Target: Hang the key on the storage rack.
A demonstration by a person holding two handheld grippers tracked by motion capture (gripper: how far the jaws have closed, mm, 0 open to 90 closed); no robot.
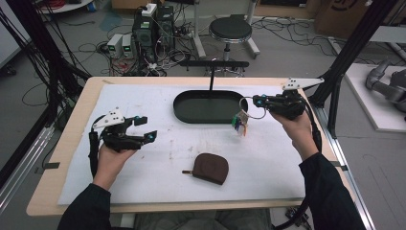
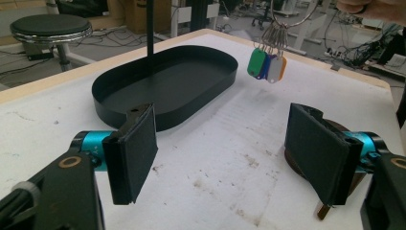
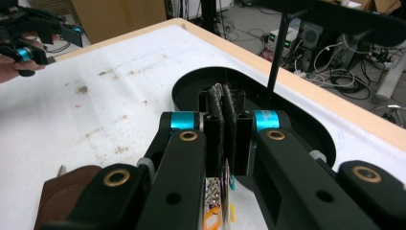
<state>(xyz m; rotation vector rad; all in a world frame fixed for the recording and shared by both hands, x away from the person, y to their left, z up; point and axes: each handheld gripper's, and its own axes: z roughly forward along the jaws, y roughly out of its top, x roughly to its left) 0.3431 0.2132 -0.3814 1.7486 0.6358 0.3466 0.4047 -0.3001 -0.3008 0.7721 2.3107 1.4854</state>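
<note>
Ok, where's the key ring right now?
High view: the key ring hangs from the shut right tool, off the table, just right of the black tray, beyond the brown pouch.

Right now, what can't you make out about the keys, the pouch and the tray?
- Key ring: in the right gripper view, the right gripper hides the clamped part.
- Tags: any lettering too small.
- Brown pouch: the left gripper view shows it behind a pad.
- Tray: post top cut off.

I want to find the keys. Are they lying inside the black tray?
No, the keys hang in the air from the right gripper, beside the black tray, not in it.
</note>
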